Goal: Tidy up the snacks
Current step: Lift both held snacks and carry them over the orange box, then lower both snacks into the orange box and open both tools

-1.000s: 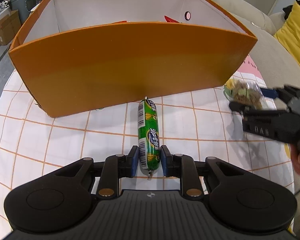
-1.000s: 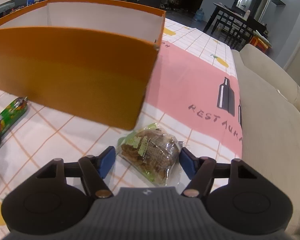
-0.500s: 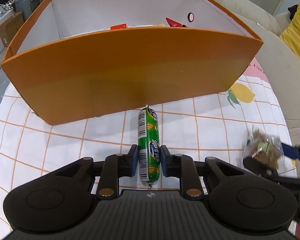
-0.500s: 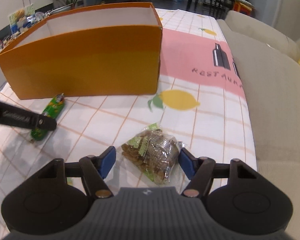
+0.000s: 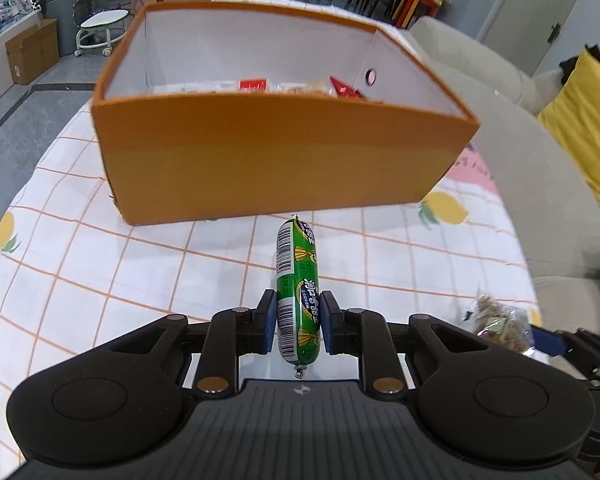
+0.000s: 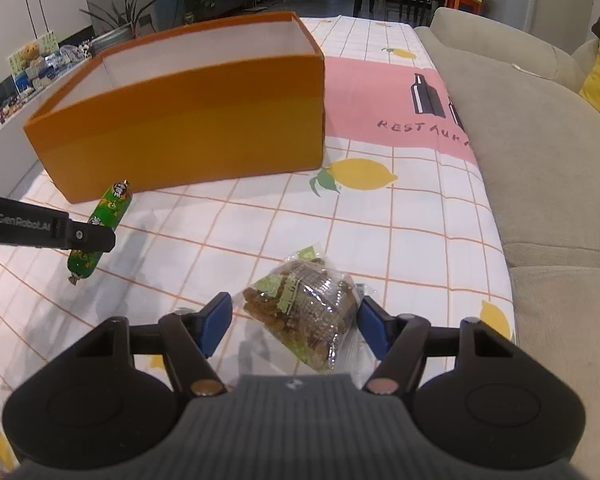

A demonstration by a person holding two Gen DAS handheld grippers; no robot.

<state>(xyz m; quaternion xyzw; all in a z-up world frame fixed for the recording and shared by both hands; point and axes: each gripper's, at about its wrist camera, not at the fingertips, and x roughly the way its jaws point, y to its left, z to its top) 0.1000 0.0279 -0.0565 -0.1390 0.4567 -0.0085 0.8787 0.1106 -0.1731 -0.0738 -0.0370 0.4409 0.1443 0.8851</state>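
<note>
1. Lift-off is the change here: a second ago the green plastic-wrapped sausage stick (image 5: 298, 292) lay flat on the checked lemon-print tablecloth (image 5: 100, 280) with the left gripper (image 5: 297, 322) closing round it; now it is clenched between the blue pads and hangs clear of the cloth, its shadow visible beneath it in the right wrist view.
2. The right gripper (image 6: 294, 320) carries the clear crinkly packet of brown snack pieces (image 6: 304, 312). Its right pad touches the packet; whether the left pad presses the wrapper I cannot tell. The packet looks raised off the cloth, and it has swung back from just beside the box corner to well short of it.
3. Farther off, the orange open-topped cardboard box (image 5: 284, 160) sits unmoved, with red and pale wrappers already inside against its far wall.
4. To my eye, both pickups are done; what remains is carrying each snack over the near wall and letting go inside.
</note>
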